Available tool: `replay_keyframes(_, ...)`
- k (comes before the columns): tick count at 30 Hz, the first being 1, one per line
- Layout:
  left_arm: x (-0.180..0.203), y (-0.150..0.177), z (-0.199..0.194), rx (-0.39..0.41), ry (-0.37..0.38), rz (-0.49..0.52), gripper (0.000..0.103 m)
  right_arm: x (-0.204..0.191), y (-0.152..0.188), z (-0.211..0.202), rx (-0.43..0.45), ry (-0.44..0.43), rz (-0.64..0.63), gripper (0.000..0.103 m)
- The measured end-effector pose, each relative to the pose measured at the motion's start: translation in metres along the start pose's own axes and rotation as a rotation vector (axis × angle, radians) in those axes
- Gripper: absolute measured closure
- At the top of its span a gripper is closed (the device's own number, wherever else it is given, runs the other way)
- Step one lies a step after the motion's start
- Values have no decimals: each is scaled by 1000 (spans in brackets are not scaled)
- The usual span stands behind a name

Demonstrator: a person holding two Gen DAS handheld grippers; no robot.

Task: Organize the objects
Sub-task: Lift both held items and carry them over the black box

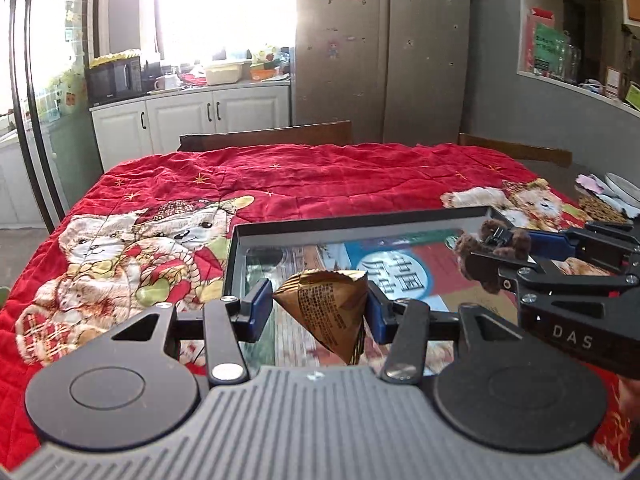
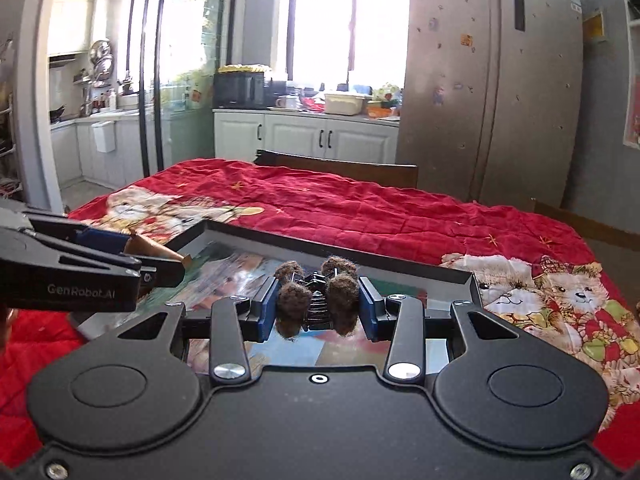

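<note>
The packet [image 1: 324, 304] is shiny gold with tiny dark print. The fuzzy hair clip [image 2: 318, 298] is brown and black. The quilt [image 1: 304, 184] is red with teddy bears and gold stars.

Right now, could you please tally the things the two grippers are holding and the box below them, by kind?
Gold foil packet, in the left gripper: 1
Brown fuzzy hair claw, in the right gripper: 1
Shallow dark box on the red quilt: 1
Total: 3

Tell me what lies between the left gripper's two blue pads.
A gold foil packet, pyramid-shaped with printed text, sits pinched between the left gripper pads, above the dark-rimmed tray. The left wrist view shows it.
</note>
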State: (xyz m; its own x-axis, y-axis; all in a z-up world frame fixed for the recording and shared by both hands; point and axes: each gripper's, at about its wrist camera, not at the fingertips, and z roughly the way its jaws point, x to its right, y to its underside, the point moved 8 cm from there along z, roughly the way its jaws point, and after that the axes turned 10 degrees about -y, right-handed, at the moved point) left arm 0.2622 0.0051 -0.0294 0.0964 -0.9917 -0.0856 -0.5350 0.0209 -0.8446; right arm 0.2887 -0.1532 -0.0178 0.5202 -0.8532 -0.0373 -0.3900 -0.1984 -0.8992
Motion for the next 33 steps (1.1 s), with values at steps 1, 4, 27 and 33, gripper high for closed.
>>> replay_keyframes(1,1,-2,5,-4,-2,-5,51,4,0,5,-1,2,12,63)
replay_keyframes(4,4,-5,18,-2,-27,-3,50,13,0,21,-1,11,41,63)
replay_keyframes(27,14,0,75,-65,-68,-24,50,35,14,67,-78,63,54,63)
replay_keyframes(33,16,1,77,-70,-70,-18,50,36,15,71,-104,58,69,63)
